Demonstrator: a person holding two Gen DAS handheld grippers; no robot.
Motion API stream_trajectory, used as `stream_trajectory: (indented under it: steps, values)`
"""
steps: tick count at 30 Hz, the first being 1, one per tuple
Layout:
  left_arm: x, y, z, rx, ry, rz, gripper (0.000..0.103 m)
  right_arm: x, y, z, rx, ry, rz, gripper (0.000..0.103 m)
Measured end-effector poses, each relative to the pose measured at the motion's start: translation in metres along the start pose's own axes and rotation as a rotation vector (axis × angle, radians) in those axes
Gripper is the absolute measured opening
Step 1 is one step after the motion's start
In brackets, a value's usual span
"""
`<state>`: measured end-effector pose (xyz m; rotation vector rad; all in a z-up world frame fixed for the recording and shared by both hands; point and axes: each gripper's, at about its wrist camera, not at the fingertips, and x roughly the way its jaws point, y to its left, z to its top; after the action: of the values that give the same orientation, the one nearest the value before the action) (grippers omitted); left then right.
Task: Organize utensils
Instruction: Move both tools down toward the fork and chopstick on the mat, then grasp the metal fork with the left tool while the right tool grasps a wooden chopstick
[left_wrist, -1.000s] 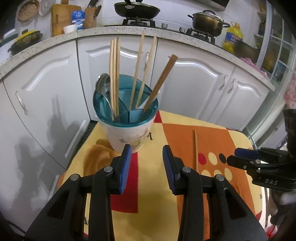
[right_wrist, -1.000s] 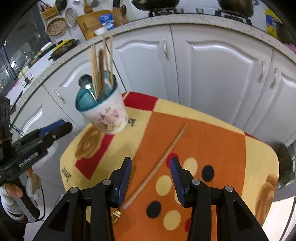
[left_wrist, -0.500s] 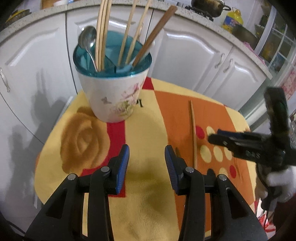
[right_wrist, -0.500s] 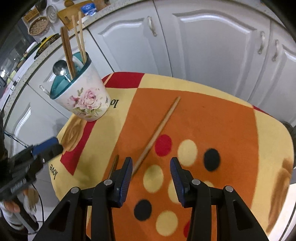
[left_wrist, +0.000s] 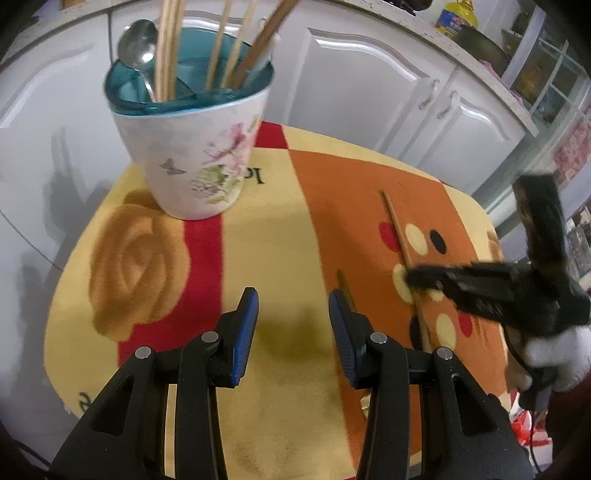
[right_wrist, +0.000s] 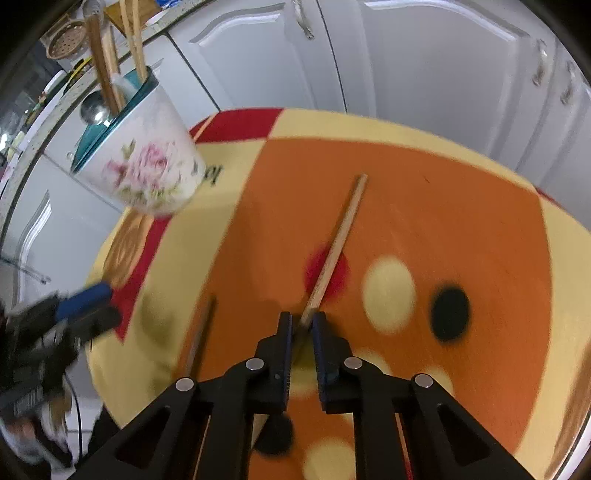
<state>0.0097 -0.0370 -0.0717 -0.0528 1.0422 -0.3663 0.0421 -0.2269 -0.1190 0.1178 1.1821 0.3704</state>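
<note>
Because the floral utensil cup already holds a steel spoon and several upright chopsticks in its teal insert, it stands ahead and to the left of the left gripper, well clear of the work, as the place where the loose sticks probably belong. That left gripper hangs released and empty over the yellow band of the patterned cloth, its blue pads wide apart and tipped steeply down toward the fabric; a darker chopstick lies just off its right-hand pad, apart from it, so the pose reads as a readiness to take that one next, though nothing is yet between the pads. Further right, the pale wooden chopstick lies flat on the orange field, running away from the right gripper up and slightly rightward across a red dot, with its near end between the pads. The right gripper's jaws have just been closing, and they now stand clenched on that near end, the stick running straight out from the narrow slit between them; gripping at the end rather than the middle would leave most of the length free to drop into the cup. This gripper also points sharply down at the cloth, low over it, and in the left wrist view a white-gloved hand carries it from the right side. The pale chopstick appears still to lie on the cloth, not lifted, and the cup sits ahead and far to the left of this gripper.
</note>
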Motion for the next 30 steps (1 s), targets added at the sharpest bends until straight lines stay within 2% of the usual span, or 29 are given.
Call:
stream_trajectory:
  steps: [5,8,13,17,20,27,30]
  values:
    - [0.013,-0.018,0.001,0.035,0.040,-0.042,0.039,-0.016,-0.016,-0.029,0.026,0.019,0.001,0.011]
    - [0.024,-0.029,0.003,0.053,0.067,-0.063,0.039,-0.022,-0.022,-0.028,0.053,0.003,-0.017,0.027]
    - [0.042,-0.037,0.002,0.064,0.113,-0.056,0.038,-0.023,-0.019,-0.017,0.045,-0.009,-0.030,0.027]
    - [0.052,-0.041,0.001,0.072,0.132,-0.041,0.031,-0.017,-0.016,-0.005,0.030,-0.008,-0.061,0.027]
    - [0.055,-0.043,0.003,0.081,0.125,-0.024,0.026,-0.008,-0.016,0.006,0.027,-0.004,-0.070,0.027]
    - [0.057,-0.043,0.005,0.095,0.113,-0.016,0.025,0.003,-0.015,0.020,0.008,-0.003,-0.076,0.027]
    - [0.058,-0.045,0.005,0.101,0.108,-0.011,0.025,0.004,-0.013,0.022,-0.011,-0.010,-0.094,0.020]
